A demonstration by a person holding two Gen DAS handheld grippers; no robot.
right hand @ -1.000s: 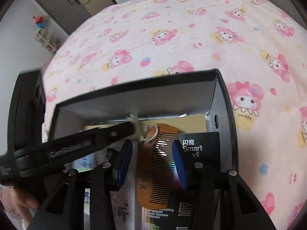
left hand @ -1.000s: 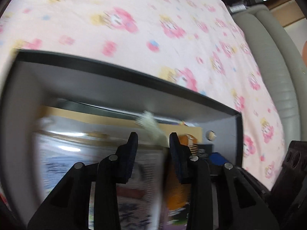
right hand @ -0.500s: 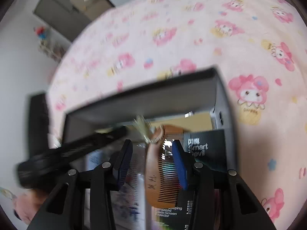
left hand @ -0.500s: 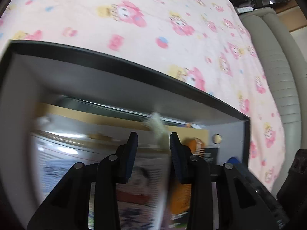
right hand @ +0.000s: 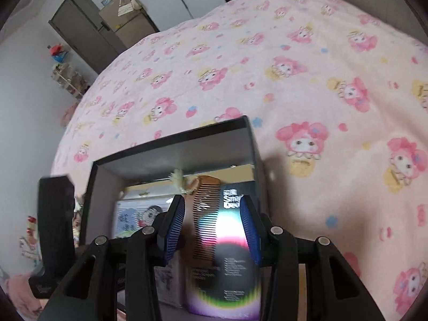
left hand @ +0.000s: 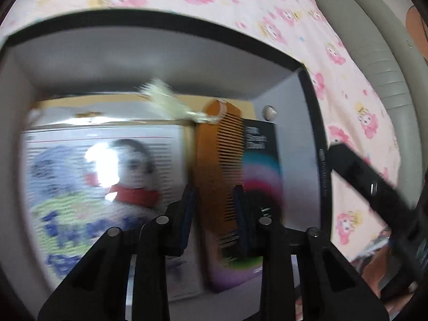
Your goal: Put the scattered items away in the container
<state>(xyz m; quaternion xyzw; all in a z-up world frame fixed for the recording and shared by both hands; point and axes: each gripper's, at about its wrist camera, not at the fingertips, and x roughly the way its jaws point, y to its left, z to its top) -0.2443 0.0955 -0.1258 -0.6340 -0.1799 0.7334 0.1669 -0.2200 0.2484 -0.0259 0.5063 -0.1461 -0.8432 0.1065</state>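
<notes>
Landmark: the open black box on the bed.

Contents of the box: a wooden comb with a pale tassel lies flat on the stack inside, tassel end toward the far wall. Just beside the comb, toward the box's right wall, is a dark screen-protector package with a rainbow print. On the other side of the comb lies an illustrated booklet. A tan sheet shows beneath all three.

Left tool: over the box, above the comb; its jaws have just been closing, yet nothing sits between the pads. It is empty and partly parted.

Right tool: also over the box, jaws standing apart with nothing pressed between them; the comb and package show through the gap, below it.

No loose item is visible on the bed beyond the box in either view, though motion blur limits certainty.

Judgement: the comb appears placed, so the step in hand is clearing out of the box after a deposit. The next move calls for lifting both tools clear of the walls and searching for any remaining item.
</notes>
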